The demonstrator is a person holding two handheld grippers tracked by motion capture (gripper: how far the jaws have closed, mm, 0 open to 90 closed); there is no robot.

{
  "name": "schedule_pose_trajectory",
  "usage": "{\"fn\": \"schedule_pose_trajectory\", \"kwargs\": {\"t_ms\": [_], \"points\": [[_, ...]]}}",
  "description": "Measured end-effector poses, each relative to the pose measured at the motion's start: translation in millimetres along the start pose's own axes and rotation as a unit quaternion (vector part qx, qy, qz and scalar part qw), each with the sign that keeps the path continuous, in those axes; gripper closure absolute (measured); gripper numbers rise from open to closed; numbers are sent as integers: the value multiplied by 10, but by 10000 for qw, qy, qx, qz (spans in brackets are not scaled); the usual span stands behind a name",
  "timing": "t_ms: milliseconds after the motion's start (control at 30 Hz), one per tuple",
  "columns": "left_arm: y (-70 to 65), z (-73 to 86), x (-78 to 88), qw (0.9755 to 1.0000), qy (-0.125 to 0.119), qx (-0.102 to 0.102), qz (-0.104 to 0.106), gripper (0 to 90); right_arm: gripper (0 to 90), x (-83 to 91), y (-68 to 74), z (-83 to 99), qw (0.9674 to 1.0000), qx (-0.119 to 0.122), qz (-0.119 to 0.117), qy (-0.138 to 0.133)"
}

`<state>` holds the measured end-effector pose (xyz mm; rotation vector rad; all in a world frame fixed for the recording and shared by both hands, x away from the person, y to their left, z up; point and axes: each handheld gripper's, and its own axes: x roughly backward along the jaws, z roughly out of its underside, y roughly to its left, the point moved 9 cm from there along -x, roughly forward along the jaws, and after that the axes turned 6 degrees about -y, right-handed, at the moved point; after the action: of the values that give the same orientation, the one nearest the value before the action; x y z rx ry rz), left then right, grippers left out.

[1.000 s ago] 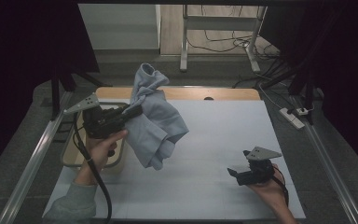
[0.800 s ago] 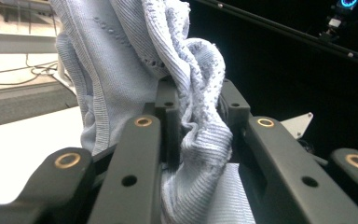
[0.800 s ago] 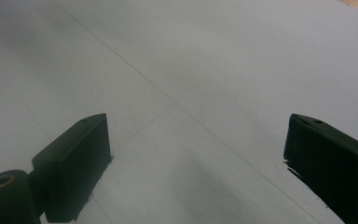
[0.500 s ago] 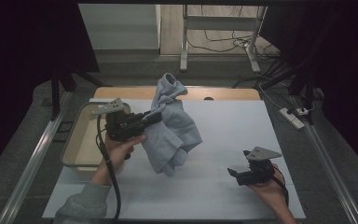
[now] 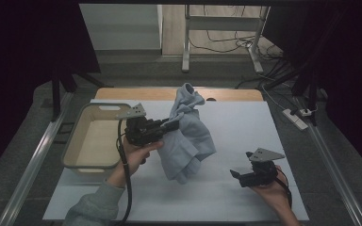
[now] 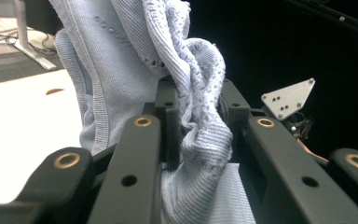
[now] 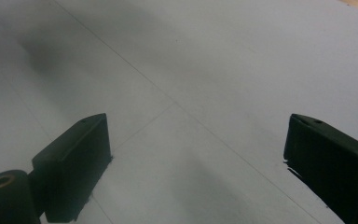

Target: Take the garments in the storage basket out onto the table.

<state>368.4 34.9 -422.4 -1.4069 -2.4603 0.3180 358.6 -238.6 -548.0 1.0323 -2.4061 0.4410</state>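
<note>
left gripper [image 5: 173,126] pinching bunched pale blue garment [image 5: 188,136], hung above white table [image 5: 245,127] centre, just right of beige tub [image 5: 94,162]. right gripper [image 5: 235,175] spread wide, low at near right, well apart.

A beige tub [image 5: 78,146] is sitting at my left on the white table [image 5: 245,127]; a power strip [image 5: 296,117] is lying on the floor.

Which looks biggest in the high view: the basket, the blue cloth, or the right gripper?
1. basket
2. blue cloth, nearly the same, so that's unsure
3. right gripper, clearly smallest
</note>
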Motion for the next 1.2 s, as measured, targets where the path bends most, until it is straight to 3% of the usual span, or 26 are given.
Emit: {"fn": "schedule_pose_trajectory", "kwargs": {"t_ms": [200,533,600,800,1000,1100,1200], "points": [[12,149,-140,9997,251,6,31,746,68,3,-4,-1,10000,-13,7,-22],[56,285,-246,9992,409,26,12,744,68,0,3,-1,10000,1,-34,-24],[87,348,-288,9990,433,111,-31,742,68,-3,5,1,10000,11,-29,-19],[244,672,-468,9952,938,124,-251,734,68,1,6,5,10000,-5,-25,-4],[400,829,-498,9923,1086,463,-379,732,68,-3,8,9,10000,-4,-32,6],[378,856,-522,9919,1150,413,-358,727,68,-4,11,10,10000,4,-28,12],[335,898,-568,9909,1281,216,-361,719,68,0,15,14,10000,5,-29,34]]}}
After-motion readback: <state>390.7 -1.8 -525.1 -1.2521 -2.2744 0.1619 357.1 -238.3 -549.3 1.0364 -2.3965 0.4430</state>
